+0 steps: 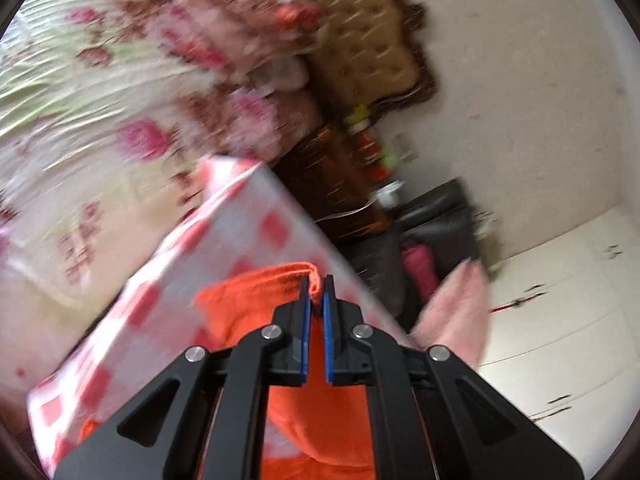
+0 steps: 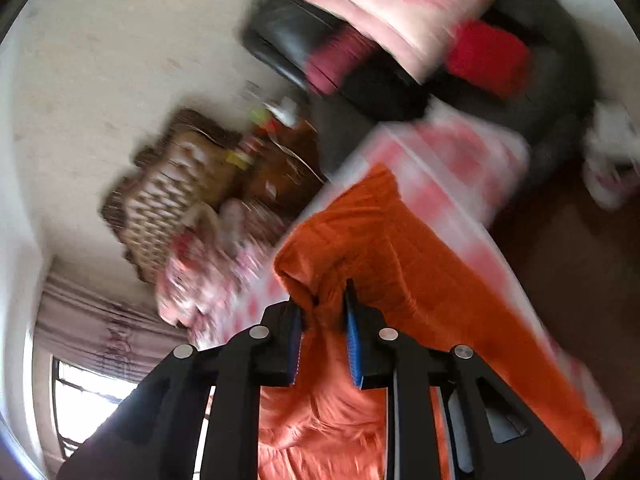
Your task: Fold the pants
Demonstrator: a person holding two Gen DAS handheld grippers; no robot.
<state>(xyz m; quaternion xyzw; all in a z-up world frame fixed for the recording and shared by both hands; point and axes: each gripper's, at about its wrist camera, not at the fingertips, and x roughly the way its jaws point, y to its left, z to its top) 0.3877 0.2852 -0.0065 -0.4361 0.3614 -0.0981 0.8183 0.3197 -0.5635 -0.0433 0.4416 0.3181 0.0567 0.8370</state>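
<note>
The orange pants (image 1: 256, 304) lie on a table with a red-and-white checked cloth (image 1: 224, 232). My left gripper (image 1: 317, 286) is shut on a folded edge of the pants, which bulges between the blue pads. In the right wrist view the pants (image 2: 384, 232) stretch along the checked table (image 2: 460, 168). My right gripper (image 2: 326, 300) is shut on a bunched corner of the pants and lifts it off the cloth. Both views are blurred by motion and tilted.
A bed with a floral cover (image 1: 80, 92) and a tufted headboard (image 1: 360, 28) lies beyond the table. A dark wooden nightstand (image 1: 340, 184) with small items, a black chair (image 1: 436, 216) with pink cloth (image 1: 460, 308), and white cabinets (image 1: 560, 320) stand nearby. A window (image 2: 88, 396) shows at lower left.
</note>
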